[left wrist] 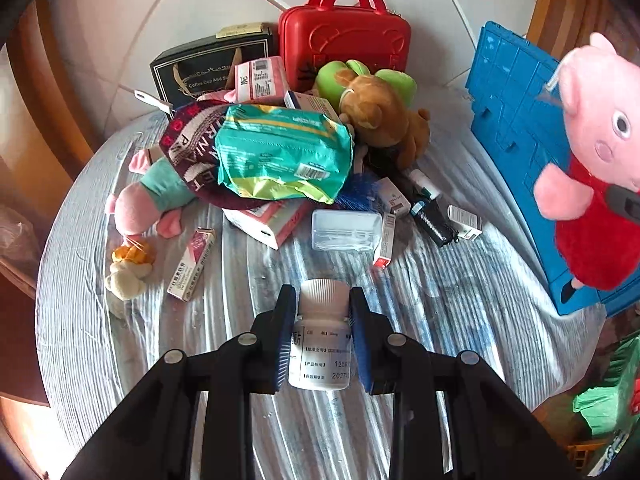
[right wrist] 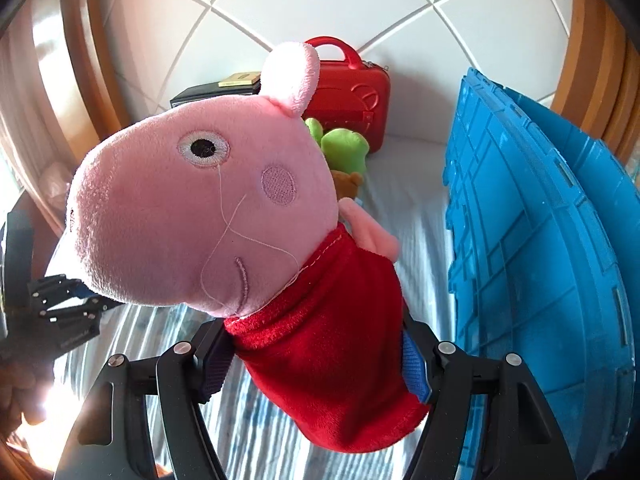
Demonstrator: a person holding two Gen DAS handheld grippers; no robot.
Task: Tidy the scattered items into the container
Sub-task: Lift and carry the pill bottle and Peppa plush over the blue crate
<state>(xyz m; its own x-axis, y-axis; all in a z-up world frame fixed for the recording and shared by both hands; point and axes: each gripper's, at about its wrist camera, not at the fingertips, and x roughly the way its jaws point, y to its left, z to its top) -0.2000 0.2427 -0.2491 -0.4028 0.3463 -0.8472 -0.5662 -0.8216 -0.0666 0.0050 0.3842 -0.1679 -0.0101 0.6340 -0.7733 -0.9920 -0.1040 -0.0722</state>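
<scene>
Tongs on both sides are loaded: the left tongs point(left wrist: 322, 334) clamp a small white plastic pill bottle point(left wrist: 322, 336) above the striped bench point(left wrist: 440, 300); the right tongs point(right wrist: 316, 360) squeeze a pink plush pig in a red dress point(right wrist: 248, 216) beside the blue plastic crate point(right wrist: 532, 248). Best to clear the crate's rim fully before releasing either.

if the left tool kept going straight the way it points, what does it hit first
Probably the striped cloth-covered table just ahead of the left tool, which grips a white pill bottle; farther along that line lies the clear plastic box. Depth is uncertain.
</scene>
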